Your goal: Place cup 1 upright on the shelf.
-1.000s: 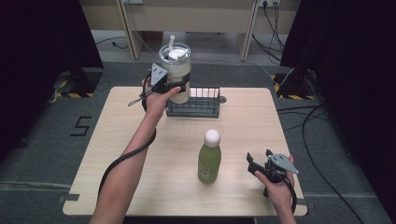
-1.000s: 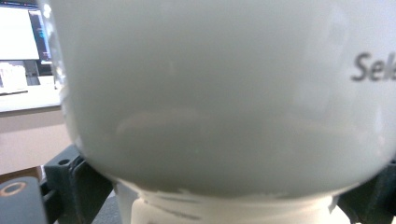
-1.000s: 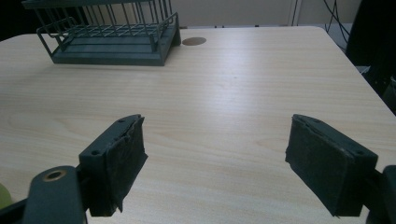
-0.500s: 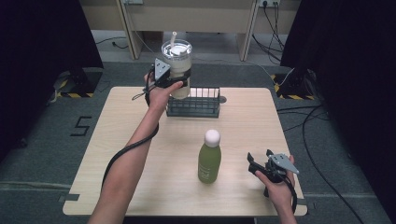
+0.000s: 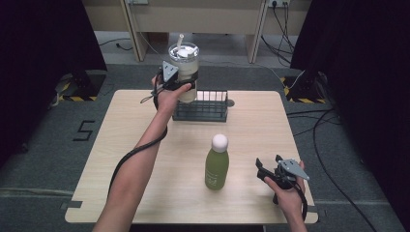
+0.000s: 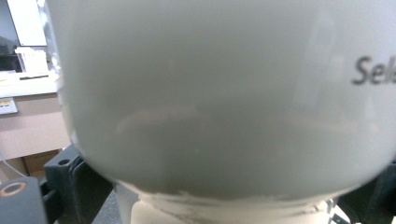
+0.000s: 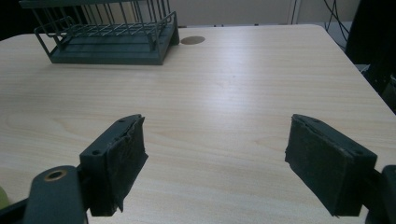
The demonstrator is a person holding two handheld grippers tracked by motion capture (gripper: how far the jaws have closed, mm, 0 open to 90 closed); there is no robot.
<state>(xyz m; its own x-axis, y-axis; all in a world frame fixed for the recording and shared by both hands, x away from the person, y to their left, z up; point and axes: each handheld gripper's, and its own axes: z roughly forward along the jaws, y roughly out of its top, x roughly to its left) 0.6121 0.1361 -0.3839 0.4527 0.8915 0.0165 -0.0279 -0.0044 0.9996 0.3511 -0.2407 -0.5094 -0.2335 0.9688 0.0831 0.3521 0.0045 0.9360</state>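
Table [image 5: 145,145] of pale wood carries everything here, and the dark wire rack [image 5: 200,106] at its far edge serves as the marker for the rest. The rack's near wall and floor also show in the right gripper view, far across the bare wood, with a small round brown disc [image 7: 193,40] just beside its right end.

Above the rack's left end, the large clear tumbler [image 5: 183,72] with a lid and a white straw is held up off the rack — its base hangs over the left part of the wire frame. The left gripper [image 5: 176,83] clamps it around the lower body, jaws closed against its sides; in the left gripper view the cloudy wall of the tumbler presses right up to the camera, with dark printed letters at the right edge.

Well nearer than the rack, and a little to its right, a green bottle [image 5: 217,164] with a white round cap stands upright on the table, untouched.

Farther right of the bottle, well apart from the rack, the right gripper [image 5: 266,171] rests low over the table — its jaws spread wide, nothing between the pads [image 7: 122,158].
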